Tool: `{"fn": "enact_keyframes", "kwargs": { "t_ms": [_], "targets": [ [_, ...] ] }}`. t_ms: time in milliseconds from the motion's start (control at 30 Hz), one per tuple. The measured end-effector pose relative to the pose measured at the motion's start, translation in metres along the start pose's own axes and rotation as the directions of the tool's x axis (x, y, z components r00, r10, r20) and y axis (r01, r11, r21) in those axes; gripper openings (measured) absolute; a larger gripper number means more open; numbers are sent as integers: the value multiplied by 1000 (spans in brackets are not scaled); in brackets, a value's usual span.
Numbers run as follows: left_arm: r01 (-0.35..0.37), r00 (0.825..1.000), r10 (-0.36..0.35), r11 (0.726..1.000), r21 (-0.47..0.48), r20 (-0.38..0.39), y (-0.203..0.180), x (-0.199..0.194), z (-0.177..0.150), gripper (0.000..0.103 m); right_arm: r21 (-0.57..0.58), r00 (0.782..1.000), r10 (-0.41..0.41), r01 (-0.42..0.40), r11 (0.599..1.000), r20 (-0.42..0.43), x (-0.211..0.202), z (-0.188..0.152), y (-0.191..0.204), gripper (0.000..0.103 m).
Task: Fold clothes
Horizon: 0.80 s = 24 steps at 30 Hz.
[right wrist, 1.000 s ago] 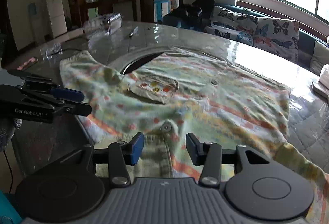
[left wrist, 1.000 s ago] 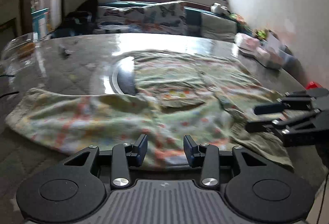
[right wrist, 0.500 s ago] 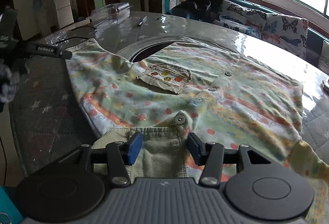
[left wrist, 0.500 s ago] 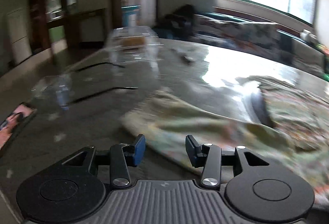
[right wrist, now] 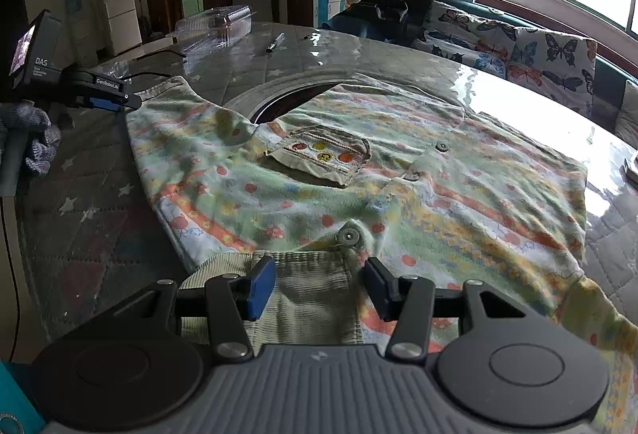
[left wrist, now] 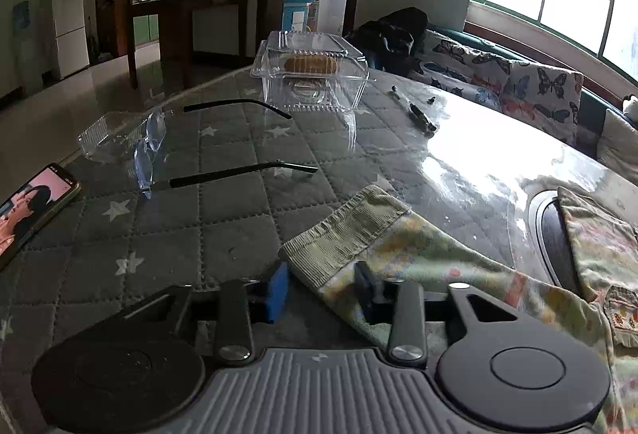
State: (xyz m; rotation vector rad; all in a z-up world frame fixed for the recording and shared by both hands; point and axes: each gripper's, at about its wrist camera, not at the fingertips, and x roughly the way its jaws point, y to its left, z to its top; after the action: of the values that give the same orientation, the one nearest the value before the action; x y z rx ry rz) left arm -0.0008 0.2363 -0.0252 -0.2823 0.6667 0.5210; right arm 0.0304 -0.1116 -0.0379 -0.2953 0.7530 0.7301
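A pale green child's shirt (right wrist: 398, 170) with orange and yellow print, a chest pocket and snap buttons lies spread on the table. My left gripper (left wrist: 321, 292) is open, its fingers on either side of the ribbed sleeve cuff (left wrist: 343, 234); it also shows at the far left of the right wrist view (right wrist: 115, 101). My right gripper (right wrist: 319, 286) is open over the ribbed collar (right wrist: 307, 290) at the near edge, one finger on each side.
On the quilted table cover (left wrist: 199, 226) lie a lit phone (left wrist: 32, 206), clear safety glasses (left wrist: 151, 150), a clear plastic food box (left wrist: 311, 75) and a pen (left wrist: 414, 111). A butterfly-print sofa (right wrist: 518, 47) stands behind.
My left gripper has swung left, from the shirt's body to the sleeve cuff, and now straddles it. My right gripper has moved a little closer to the collar.
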Motion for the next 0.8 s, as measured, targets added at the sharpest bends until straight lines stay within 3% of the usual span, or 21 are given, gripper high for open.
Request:
{"fn": "enact_keyframes", "kwargs": {
  "t_ms": [133,267,367,467,600,800],
  "targets": [
    [-2,1000,2,1000,-6,14,1,2,0,13,5,1000,1,-1,1000,5,-1,-1,0,51],
    [19,999,-18,1000,-15,41,-2,-4,2,4,12,1000,-1,1,1000,13,-4,-1,-1,51],
    [118,990,-118,993,9,78,-20,-27,7,4,25,1000,-9,8,1000,27,-7,0,-4,51],
    [217,969,-220,975,38,113,-37,-52,12,3,37,999,-17,15,999,40,-11,0,-8,51],
    [356,920,-368,928,106,132,-71,-83,14,3,60,998,-30,26,998,60,-16,1,-14,51],
    [577,798,-598,794,192,74,-133,-115,4,3,123,994,-59,47,991,96,-27,1,-32,51]
  ]
}}
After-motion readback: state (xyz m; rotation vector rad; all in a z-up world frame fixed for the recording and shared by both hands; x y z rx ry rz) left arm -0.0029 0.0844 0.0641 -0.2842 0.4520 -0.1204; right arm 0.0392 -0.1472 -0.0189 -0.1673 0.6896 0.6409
